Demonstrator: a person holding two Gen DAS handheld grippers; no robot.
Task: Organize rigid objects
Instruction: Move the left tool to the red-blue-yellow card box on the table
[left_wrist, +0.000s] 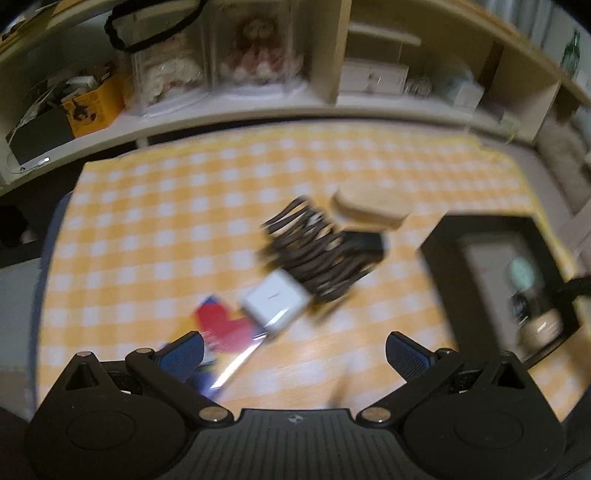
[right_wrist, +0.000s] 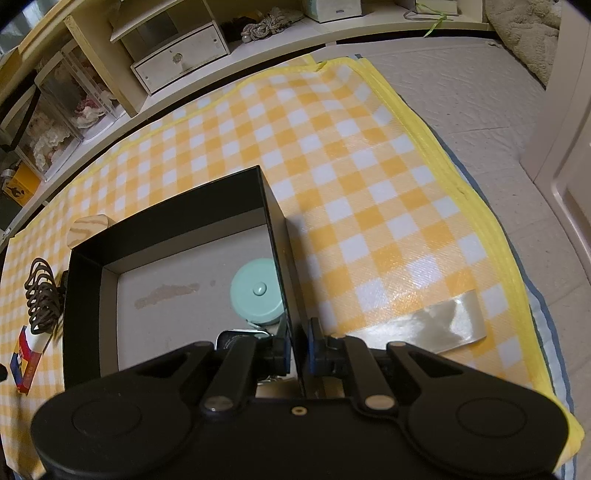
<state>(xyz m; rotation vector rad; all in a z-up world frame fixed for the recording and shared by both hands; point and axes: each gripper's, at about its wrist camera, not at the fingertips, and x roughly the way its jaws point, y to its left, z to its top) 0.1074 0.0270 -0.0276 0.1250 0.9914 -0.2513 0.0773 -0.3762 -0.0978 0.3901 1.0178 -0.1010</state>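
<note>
Motion blur smears the whole left wrist view, leaving the lettering on the white charger block (left_wrist: 275, 300) unreadable and the red-and-blue card box (left_wrist: 221, 328) a streak partly hidden behind the left gripper's near finger. In the right wrist view, the black box's right wall (right_wrist: 284, 258) and the right gripper (right_wrist: 296, 350) clamped on it cover most of a dark tin (right_wrist: 236, 338) near the mint round container (right_wrist: 258, 291). The printing on the tin's lid is too small to read.

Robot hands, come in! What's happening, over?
Left gripper open, empty. Right gripper shut on black box wall. White charger ahead, unobstructed.
</note>
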